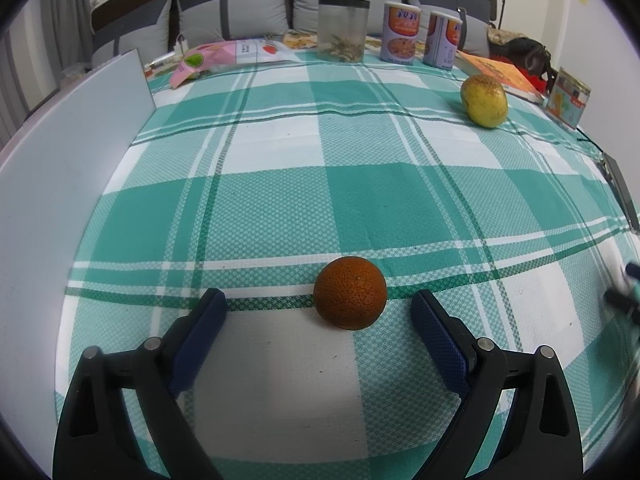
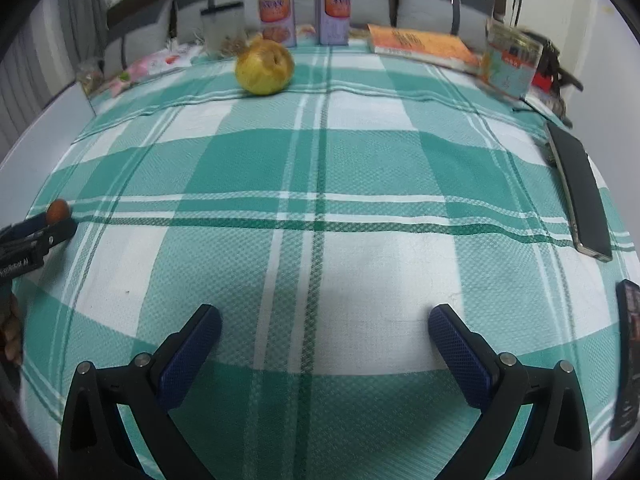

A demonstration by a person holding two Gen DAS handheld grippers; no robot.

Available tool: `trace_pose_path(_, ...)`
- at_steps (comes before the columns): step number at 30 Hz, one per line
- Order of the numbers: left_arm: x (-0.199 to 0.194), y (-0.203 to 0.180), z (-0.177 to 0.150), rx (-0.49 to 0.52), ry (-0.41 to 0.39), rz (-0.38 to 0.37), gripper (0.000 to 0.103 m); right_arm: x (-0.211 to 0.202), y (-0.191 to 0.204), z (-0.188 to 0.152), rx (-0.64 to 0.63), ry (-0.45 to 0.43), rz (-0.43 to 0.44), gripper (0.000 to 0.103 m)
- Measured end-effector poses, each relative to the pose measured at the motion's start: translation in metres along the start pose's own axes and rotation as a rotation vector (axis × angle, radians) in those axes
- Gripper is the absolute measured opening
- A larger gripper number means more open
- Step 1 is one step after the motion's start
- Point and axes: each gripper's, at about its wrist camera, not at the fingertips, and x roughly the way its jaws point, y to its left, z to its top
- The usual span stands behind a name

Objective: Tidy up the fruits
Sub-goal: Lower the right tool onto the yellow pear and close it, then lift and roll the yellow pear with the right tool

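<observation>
Your orange (image 1: 350, 298) sits on the green-and-white checked cloth (image 1: 280, 200) just ahead of your left gripper (image 1: 318, 306), lying between the two blue-padded fingers (image 1: 436, 332) but closer to the one on the right of the view; neither pad touches it, and the jaws stand wide apart. From your right wrist view the same orange (image 2: 58, 210) shows small at the far left edge, just beyond the tip of the left gripper. Your right gripper (image 2: 324, 326) is also spread wide, with only bare cloth between its fingers. The second fruit, a yellow-green pear-like one (image 1: 484, 100), rests well apart from the orange, toward the far right of the cloth; in the right wrist view it (image 2: 264, 66) lies far ahead and a little left. Along the far edge of the cloth stand a clear jar (image 1: 343, 30) and two printed tins (image 1: 401, 32), with a pink packet (image 1: 224, 54) to their left and an orange book (image 1: 500, 72) to their right. A small printed box (image 1: 568, 98) stands beyond the book. A dark phone (image 2: 580, 196) lies flat on the right side of the cloth. A white board (image 1: 60, 160) stands along the left edge. Behind everything runs a grey cushioned sofa (image 1: 248, 4) against a pale wall.
</observation>
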Motion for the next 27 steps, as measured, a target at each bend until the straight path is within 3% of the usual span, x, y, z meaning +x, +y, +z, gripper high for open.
trace_pose_path(7,0.0,0.0,0.0,0.0,0.0,-0.001,0.095,0.013,0.022,0.118,0.007,-0.122,0.199,0.103)
trace_pose_path(9,0.0,0.0,0.0,0.0,0.0,-0.001,0.095,0.044,0.029,0.156,0.059,-0.093,0.234,0.103)
trace_pose_path(13,0.0,0.0,0.0,0.0,-0.001,-0.001,0.095,0.093,0.051,0.196,0.077,-0.005,0.185,0.103)
trace_pose_path(19,0.0,0.0,0.0,0.0,-0.001,-0.001,0.095,0.126,0.084,0.209,-0.044,0.092,0.081,0.102)
trace_pose_path(20,0.0,0.0,0.0,0.0,-0.001,-0.001,0.095,0.13,0.085,0.206,-0.045,0.116,0.081,0.089)
trace_pose_path(21,0.0,0.0,0.0,0.0,-0.001,-0.001,0.095,0.133,0.081,0.205,-0.04,0.138,0.061,0.066)
trace_pose_path(22,0.0,0.0,0.0,0.0,-0.001,-0.001,0.095,0.134,0.075,0.203,-0.025,0.14,0.052,0.061)
trace_pose_path(27,0.0,0.0,0.0,0.0,-0.001,-0.001,0.095,0.118,0.047,0.184,0.055,0.15,0.179,0.06)
